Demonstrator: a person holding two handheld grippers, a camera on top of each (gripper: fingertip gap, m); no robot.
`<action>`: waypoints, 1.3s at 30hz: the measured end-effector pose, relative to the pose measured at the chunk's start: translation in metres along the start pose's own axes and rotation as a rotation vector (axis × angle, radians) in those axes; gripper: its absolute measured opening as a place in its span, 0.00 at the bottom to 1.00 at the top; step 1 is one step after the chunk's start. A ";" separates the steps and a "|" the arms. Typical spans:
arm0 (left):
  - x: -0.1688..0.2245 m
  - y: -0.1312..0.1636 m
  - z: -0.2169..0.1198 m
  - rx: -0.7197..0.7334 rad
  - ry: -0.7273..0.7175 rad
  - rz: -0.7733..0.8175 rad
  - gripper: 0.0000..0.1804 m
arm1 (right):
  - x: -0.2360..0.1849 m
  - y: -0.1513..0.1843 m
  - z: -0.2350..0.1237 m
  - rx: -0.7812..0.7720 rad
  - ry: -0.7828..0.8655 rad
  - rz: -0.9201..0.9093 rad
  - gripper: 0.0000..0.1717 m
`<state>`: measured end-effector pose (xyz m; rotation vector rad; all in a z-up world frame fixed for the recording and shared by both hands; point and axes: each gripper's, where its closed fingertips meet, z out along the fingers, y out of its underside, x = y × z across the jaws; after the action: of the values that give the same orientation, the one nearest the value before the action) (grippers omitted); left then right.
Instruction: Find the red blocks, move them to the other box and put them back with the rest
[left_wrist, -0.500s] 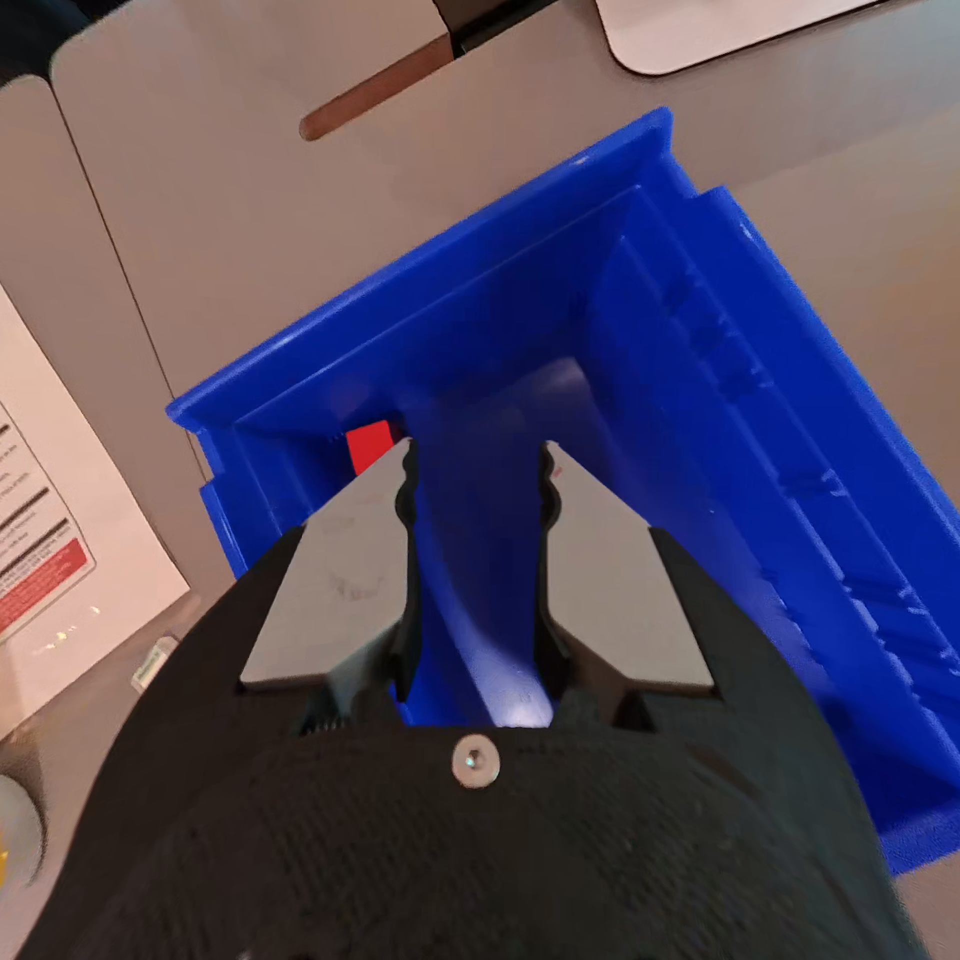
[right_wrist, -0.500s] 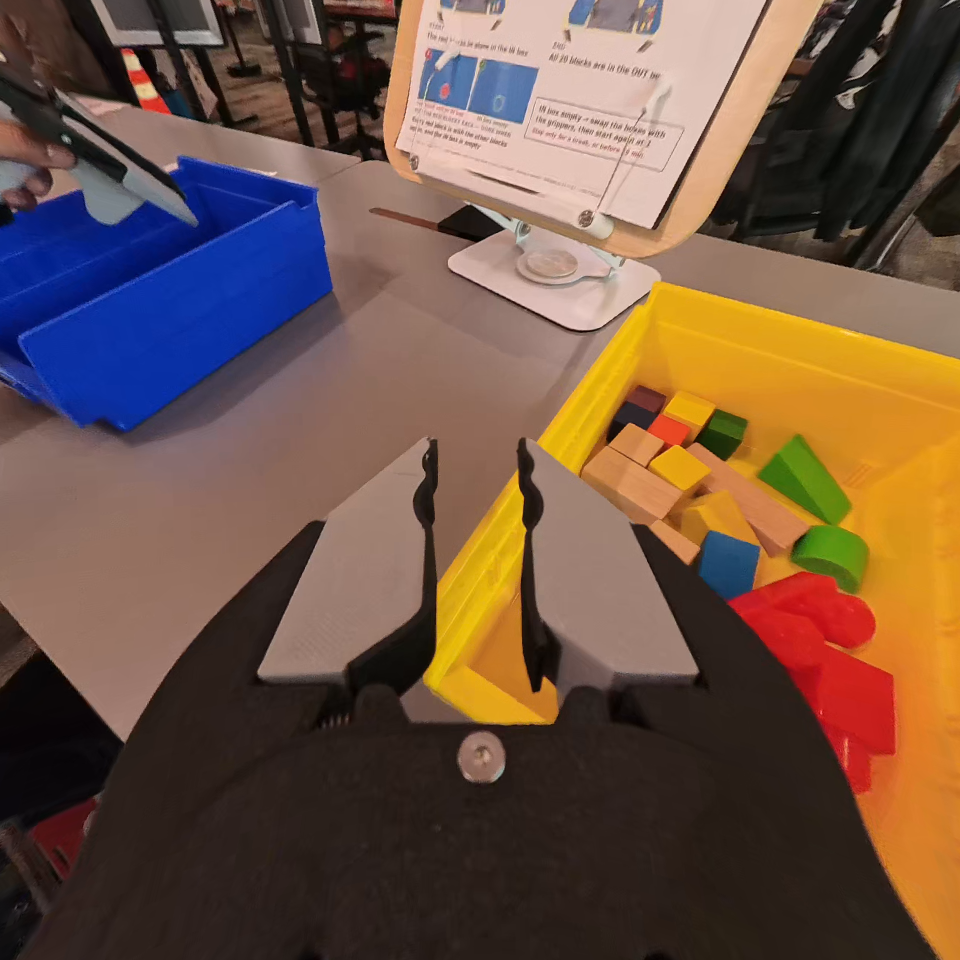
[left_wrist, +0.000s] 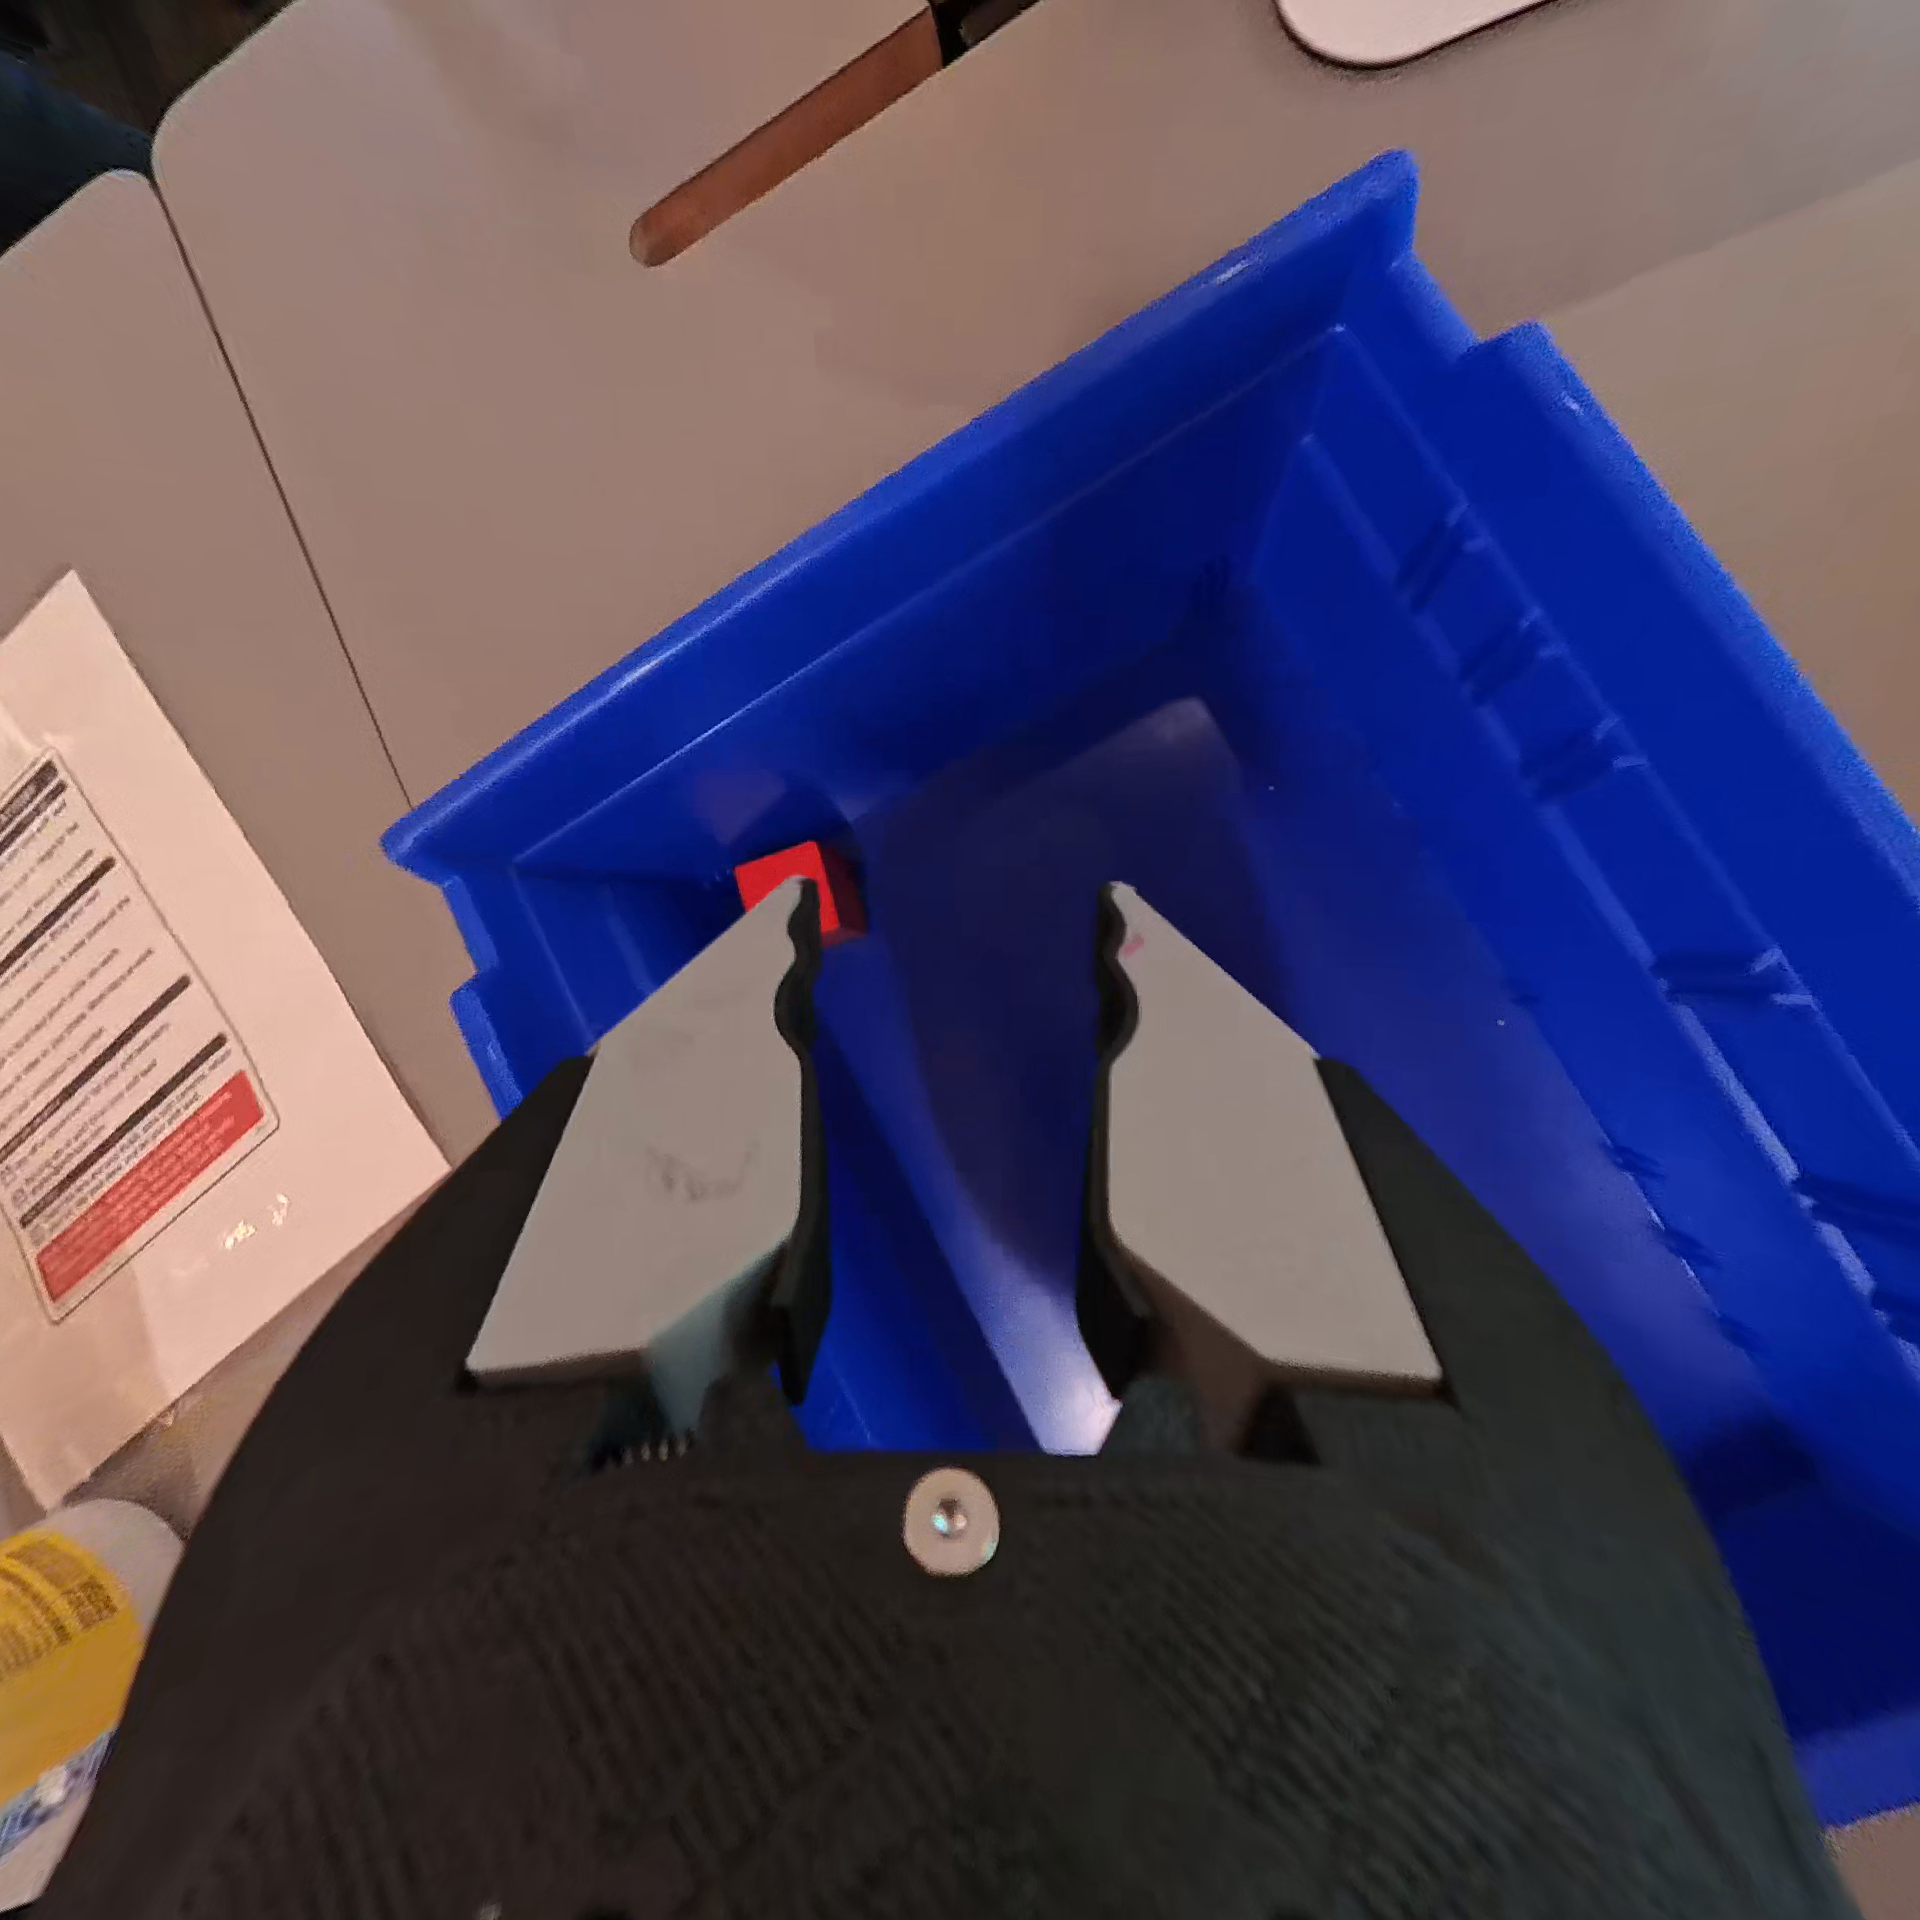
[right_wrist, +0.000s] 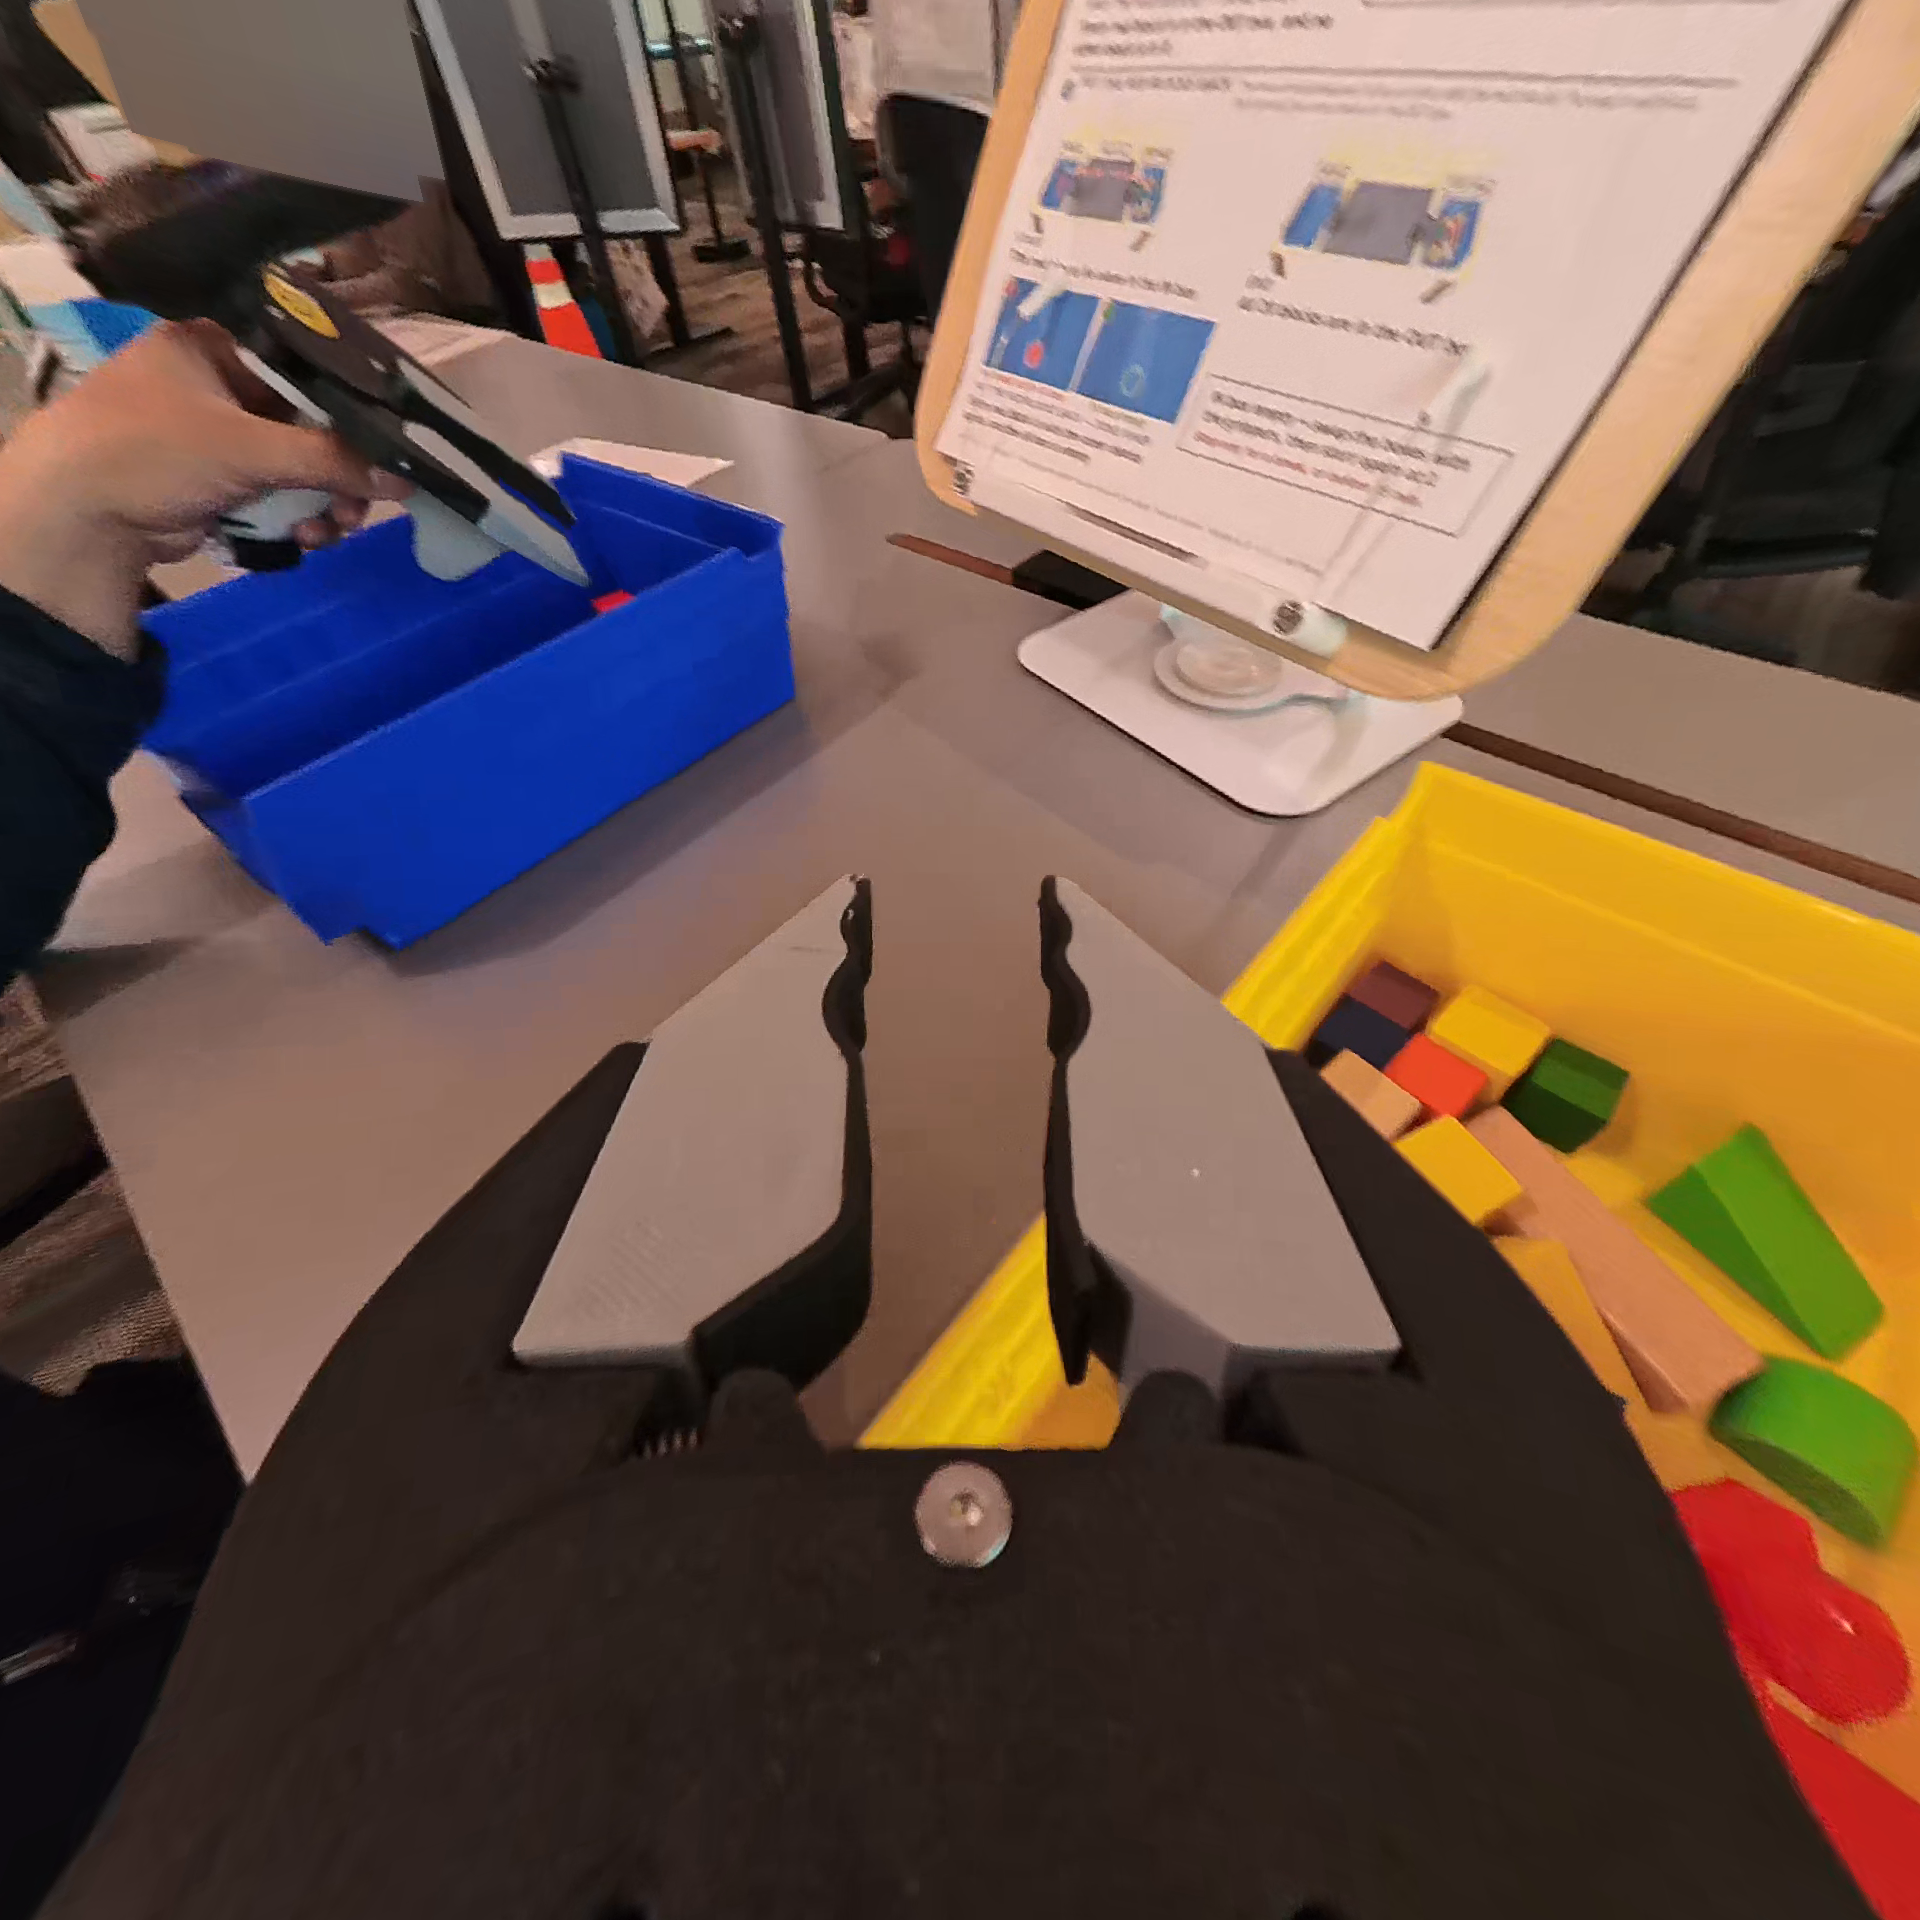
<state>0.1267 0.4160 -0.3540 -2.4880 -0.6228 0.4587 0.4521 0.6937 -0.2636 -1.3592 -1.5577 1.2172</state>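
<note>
Honestly, that little red block (left_wrist: 795, 883) tucked in the far corner of the blue box (left_wrist: 1039, 582) looks light, stiff and wooden, so the left gripper (left_wrist: 956, 904), hanging open and empty beside it, should pinch two flat opposite faces.

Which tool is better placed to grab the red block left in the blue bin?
Left. The left tool is open inside the blue bin, beside the red block. The right tool hangs empty over the table.
</note>
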 end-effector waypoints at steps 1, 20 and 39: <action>-0.003 0.001 0.000 0.005 -0.009 -0.009 0.27 | -0.008 -0.004 0.000 -0.008 -0.023 -0.017 0.18; -0.038 0.027 0.067 -0.271 -0.046 -0.176 0.27 | -0.040 -0.039 -0.021 0.112 -0.020 -0.126 0.19; 0.009 0.061 0.057 -0.352 0.145 -0.123 0.30 | -0.056 -0.040 -0.026 0.120 -0.038 -0.146 0.18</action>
<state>0.1297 0.3978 -0.4359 -2.7581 -0.8527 0.1274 0.4747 0.6434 -0.2147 -1.1326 -1.5553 1.2317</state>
